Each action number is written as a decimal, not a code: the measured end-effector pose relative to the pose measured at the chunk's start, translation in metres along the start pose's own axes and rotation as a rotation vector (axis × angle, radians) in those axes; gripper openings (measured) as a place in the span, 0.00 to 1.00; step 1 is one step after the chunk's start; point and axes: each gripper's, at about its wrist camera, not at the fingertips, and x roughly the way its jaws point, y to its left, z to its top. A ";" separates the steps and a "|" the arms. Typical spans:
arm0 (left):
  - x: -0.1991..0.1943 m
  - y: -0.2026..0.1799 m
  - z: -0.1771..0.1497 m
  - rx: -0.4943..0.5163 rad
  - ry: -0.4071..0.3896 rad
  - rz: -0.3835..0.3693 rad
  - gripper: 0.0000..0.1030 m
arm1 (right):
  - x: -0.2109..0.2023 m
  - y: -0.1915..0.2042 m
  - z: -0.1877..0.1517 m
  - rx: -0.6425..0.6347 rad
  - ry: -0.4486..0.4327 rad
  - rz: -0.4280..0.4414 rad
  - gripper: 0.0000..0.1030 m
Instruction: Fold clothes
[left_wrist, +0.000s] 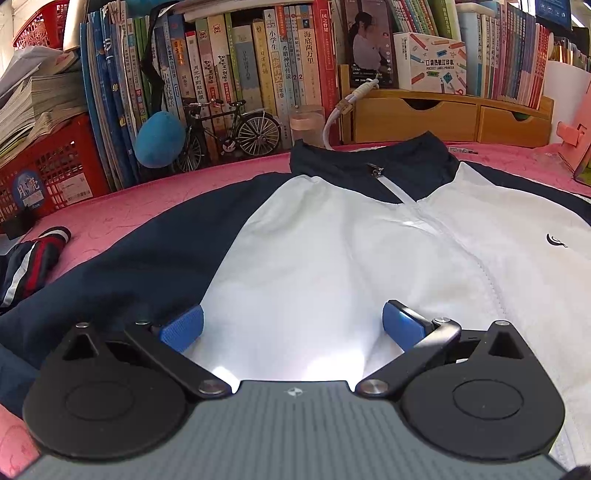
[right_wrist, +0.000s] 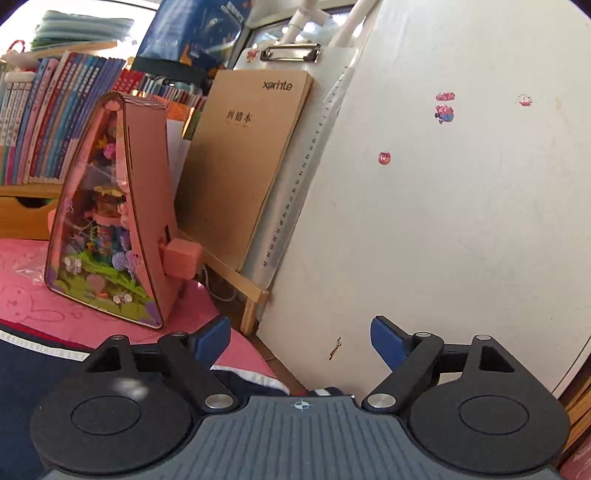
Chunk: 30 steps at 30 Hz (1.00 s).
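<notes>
**Navy-and-white jacket flat, folding barely begun**

Navy-and-white jacket (left_wrist: 332, 229) lies spread, front up and zipped, on the pink mat (left_wrist: 129, 206), directly ahead of and beneath the left claw (left_wrist: 291, 326), whose jaws stand wide and empty over the white chest. The right claw (right_wrist: 301, 339), also wide and empty, points toward the wall (right_wrist: 461, 184), with a sleeve (right_wrist: 44, 354) below-left of it. No fold shows yet; sleeves and body remain.

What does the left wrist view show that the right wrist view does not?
Only the left view shows the jacket's white front, its zipper and the toy bicycle. Only the right view shows the brown notebook, the ruler and the white wall. Both show the pink table cover, books and open blue-padded jaws with nothing between them.
</notes>
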 end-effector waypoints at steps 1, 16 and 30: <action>0.000 0.000 0.000 0.000 0.000 0.000 1.00 | -0.006 -0.001 -0.008 0.008 -0.004 0.015 0.85; -0.001 0.001 0.001 0.004 -0.001 0.001 1.00 | -0.093 0.187 -0.010 -0.143 0.129 0.870 0.77; 0.000 0.003 0.002 -0.009 0.004 -0.008 1.00 | 0.006 0.181 -0.027 -0.108 0.197 0.464 0.94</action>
